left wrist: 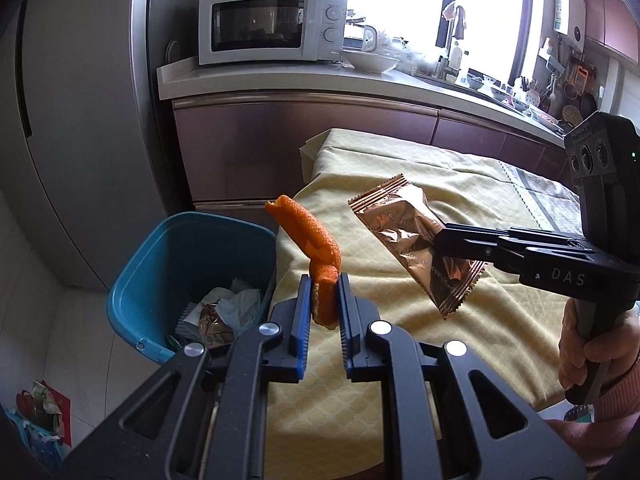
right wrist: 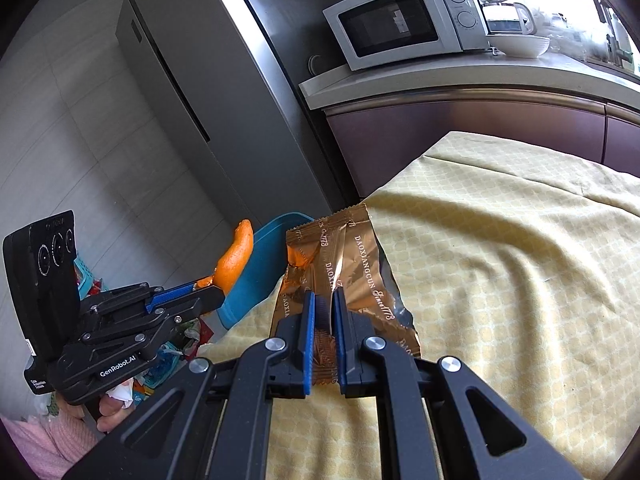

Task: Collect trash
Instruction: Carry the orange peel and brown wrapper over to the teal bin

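The left gripper (left wrist: pixel 324 284) is clamped on a curl of orange peel (left wrist: pixel 310 236), which sticks up from between its blue pads near the middle of the left wrist view. Just to the lower left of the peel sits the blue bin (left wrist: pixel 160 256) on the floor, with crumpled paper and wrappers already lying in its bottom.

The right gripper (right wrist: pixel 324 300) is pinched tight on a shiny copper-coloured snack wrapper (right wrist: pixel 352 256), held up off the yellow tablecloth (right wrist: pixel 500 260). In the left wrist view that same wrapper (left wrist: pixel 408 236) hangs from the black fingers at centre right, above the cloth and to the right of the peel.

From the right wrist view, the peel (right wrist: pixel 236 256) and the left gripper (right wrist: pixel 208 284) show at middle left, against the bin's rim (right wrist: pixel 276 232).

A white microwave (left wrist: pixel 272 26) stands on the counter at the top of the frame, beside a tall grey fridge (left wrist: pixel 80 120).
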### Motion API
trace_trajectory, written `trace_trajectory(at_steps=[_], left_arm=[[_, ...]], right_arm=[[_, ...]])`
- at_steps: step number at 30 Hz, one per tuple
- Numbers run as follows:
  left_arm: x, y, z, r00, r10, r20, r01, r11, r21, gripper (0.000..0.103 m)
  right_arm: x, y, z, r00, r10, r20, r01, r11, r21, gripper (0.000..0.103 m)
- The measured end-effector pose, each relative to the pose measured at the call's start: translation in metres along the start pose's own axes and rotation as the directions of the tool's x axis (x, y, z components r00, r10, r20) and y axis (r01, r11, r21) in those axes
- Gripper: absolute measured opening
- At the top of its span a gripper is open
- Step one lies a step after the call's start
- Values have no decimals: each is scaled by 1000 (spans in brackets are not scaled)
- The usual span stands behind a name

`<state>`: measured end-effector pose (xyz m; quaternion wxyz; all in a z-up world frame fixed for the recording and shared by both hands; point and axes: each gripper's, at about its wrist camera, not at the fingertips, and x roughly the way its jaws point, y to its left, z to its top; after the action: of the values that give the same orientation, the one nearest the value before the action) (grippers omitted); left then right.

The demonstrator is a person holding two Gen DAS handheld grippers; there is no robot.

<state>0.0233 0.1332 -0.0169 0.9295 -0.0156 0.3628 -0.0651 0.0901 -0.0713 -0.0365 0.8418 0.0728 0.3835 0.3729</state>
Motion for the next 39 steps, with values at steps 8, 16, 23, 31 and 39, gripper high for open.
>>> trace_trajectory(at_steps=[8, 16, 23, 31, 39], left_arm=[[-3, 8, 1, 1000, 14, 8, -14, 1000, -11, 13], [-3, 17, 1, 999, 31, 12, -30, 999, -30, 13], [-5, 27, 2, 999, 48, 17, -47, 998, -46, 13], [-6, 34, 3, 998, 62, 21, -61, 997, -56, 13], [-7, 39, 4, 997, 74, 23, -73, 995, -65, 13]], right_arm=[[7, 5, 2, 1000, 9, -10, -9, 1000, -18, 8], [16, 12, 6, 1000, 15, -19, -15, 999, -36, 8], [24, 21, 9, 999, 22, -27, -24, 998, -55, 8], [31, 28, 12, 999, 31, -36, -34, 997, -73, 8], [36, 38, 17, 998, 36, -42, -40, 995, -93, 8]])
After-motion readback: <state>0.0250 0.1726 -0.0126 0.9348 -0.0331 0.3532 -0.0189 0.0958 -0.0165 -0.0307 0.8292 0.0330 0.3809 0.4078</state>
